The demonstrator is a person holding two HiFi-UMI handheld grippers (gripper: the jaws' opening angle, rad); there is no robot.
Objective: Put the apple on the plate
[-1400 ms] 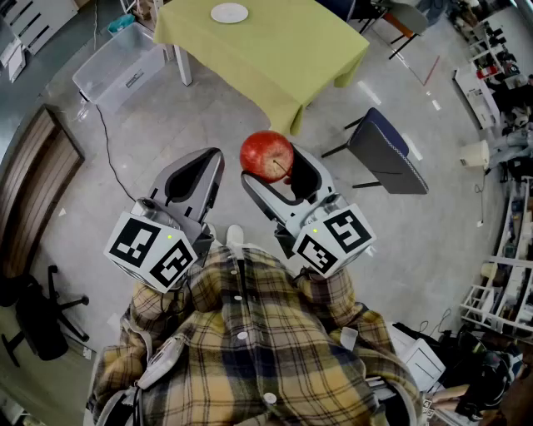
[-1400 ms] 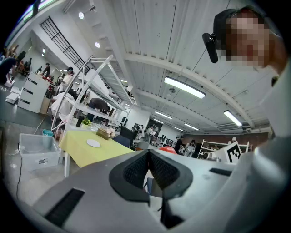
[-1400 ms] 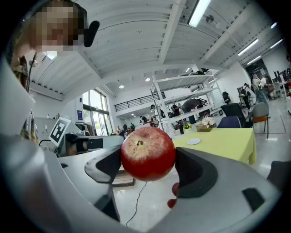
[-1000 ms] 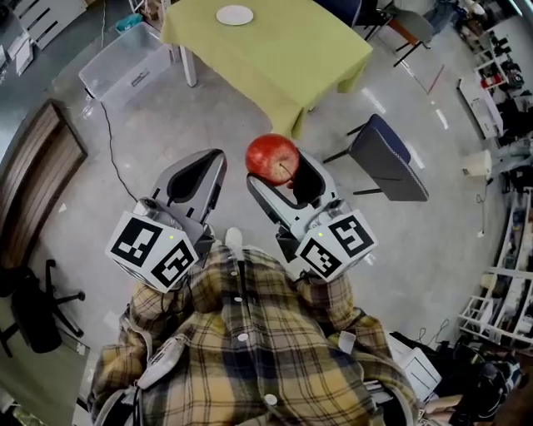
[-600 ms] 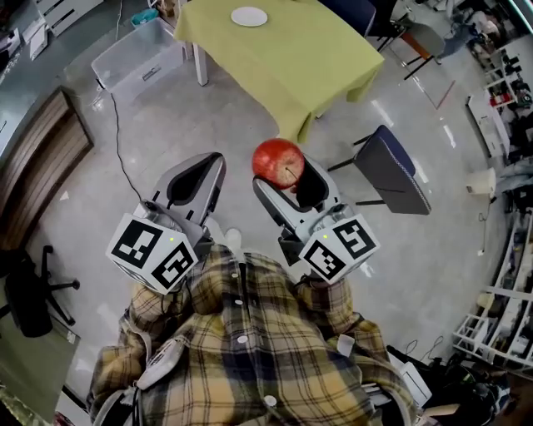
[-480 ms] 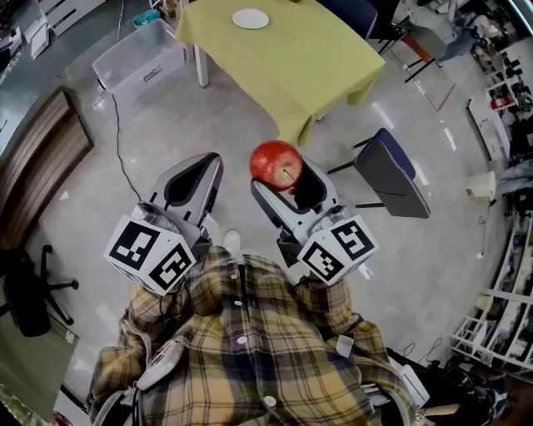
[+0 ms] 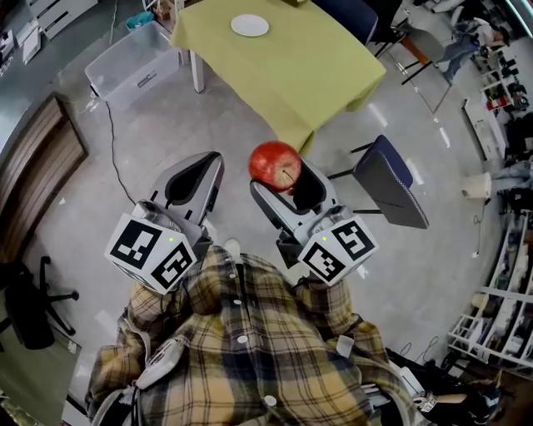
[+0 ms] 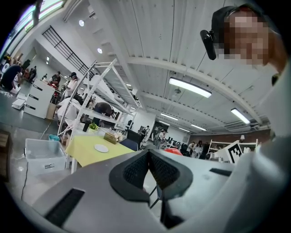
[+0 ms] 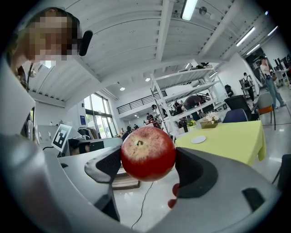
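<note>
Right tool (image 7: 283, 178) is clamped on the red apple (image 9: 148, 154), one pad on each side, stem end turned up, held in the air in front of the person's plaid shirt (image 7: 241, 333) and above the grey floor (image 7: 191, 125). Left tool (image 8: 149, 157) is beside it at about the same height, its jaws pressed together with nothing between them. The white plate (image 7: 250, 25) lies well apart from the apple, near the far end of the worktop (image 7: 291, 71), which is draped in a yellow-green cloth; the rest of that cloth is bare. The cloth's near corner hangs down just beyond the apple in the head view. A dark blue chair (image 7: 390, 181) stands to the right of that corner, near the right tool. Left of the worktop sits a clear plastic bin (image 7: 133, 66), with a thin cable (image 7: 108, 150) trailing from it across the floor. A wooden panel (image 7: 33, 191) and a black office chair (image 7: 25, 308) line the left edge. Open floor lies between the person and the worktop's near side.
</note>
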